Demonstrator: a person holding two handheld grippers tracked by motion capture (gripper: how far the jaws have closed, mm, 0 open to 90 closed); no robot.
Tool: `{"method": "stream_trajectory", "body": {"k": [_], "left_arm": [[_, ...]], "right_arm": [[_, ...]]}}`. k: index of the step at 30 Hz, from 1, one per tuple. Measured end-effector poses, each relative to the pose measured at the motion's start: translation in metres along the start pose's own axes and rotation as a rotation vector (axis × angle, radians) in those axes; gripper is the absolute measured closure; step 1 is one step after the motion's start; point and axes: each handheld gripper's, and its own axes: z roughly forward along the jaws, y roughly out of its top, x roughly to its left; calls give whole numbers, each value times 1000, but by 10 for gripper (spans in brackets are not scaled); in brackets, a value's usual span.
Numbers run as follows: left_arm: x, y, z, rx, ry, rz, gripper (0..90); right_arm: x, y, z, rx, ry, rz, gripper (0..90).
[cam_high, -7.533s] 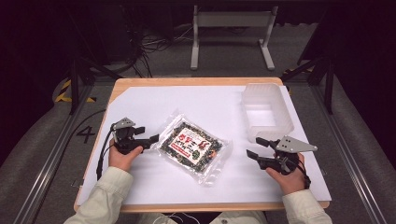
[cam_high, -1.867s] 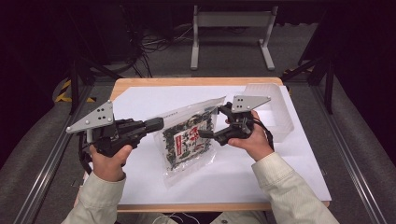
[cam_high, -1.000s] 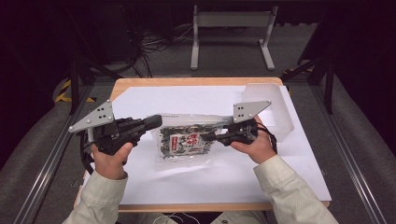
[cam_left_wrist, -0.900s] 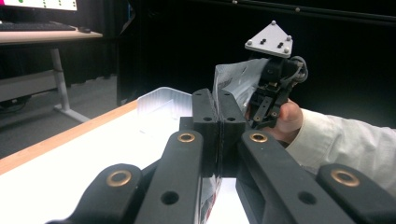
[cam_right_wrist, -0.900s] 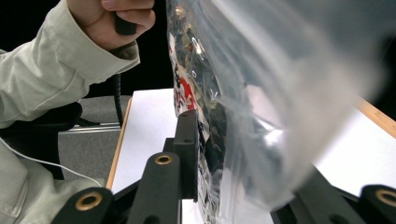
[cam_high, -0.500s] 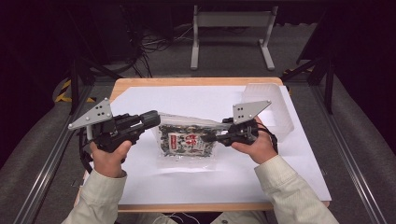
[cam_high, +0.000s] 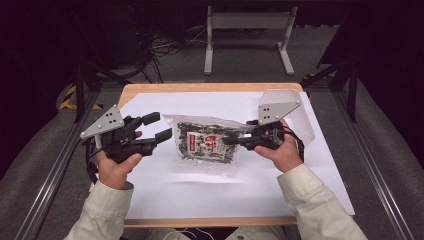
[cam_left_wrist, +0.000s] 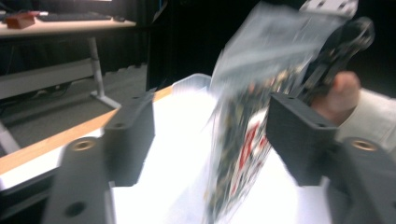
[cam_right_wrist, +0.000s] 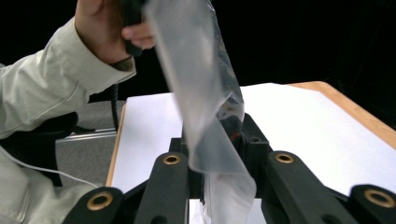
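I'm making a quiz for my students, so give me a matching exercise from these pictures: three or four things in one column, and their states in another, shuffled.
Things:
1. left hand-held gripper
2. right hand-held gripper
3. clear plastic snack bag with a red and white label
4. translucent plastic tub

States:
A. held up off the sheet
B. jaws open
C. resting on the table
D. clamped on the bag's edge

Pairs: 1-B, 2-D, 3-A, 4-C

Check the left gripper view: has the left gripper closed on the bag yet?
No, the left gripper has its jaws spread wide, with the seaweed bag hanging between them untouched by either jaw.
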Motion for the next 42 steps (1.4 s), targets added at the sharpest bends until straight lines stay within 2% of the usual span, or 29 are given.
{"method": "stream_trajectory", "body": {"k": [5, 11, 16, 17, 18, 25, 36, 42], "left_arm": [[8, -15, 5, 49, 26, -7, 244], [20, -33, 7, 82, 48, -23, 194], [33, -56, 9, 114, 73, -32, 174], [33, -56, 9, 114, 73, -32, 171], [36, -62, 9, 132, 76, -28, 170], [47, -83, 12, 173, 100, -38, 161], [57, -104, 18, 222, 109, -51, 157], [64, -110, 18, 226, 124, -62, 159]], "right_arm": [[-4, 3, -11, -1, -38, 11, 765], [-9, 6, -24, 7, -84, 22, 765], [-15, 9, -36, 3, -120, 39, 765], [-15, 9, -36, 3, -120, 39, 765], [-17, 11, -42, 7, -144, 41, 765], [-25, 18, -57, 5, -199, 56, 764], [-41, 28, -81, 18, -287, 86, 764], [-51, 30, -94, 16, -334, 113, 764]]}}
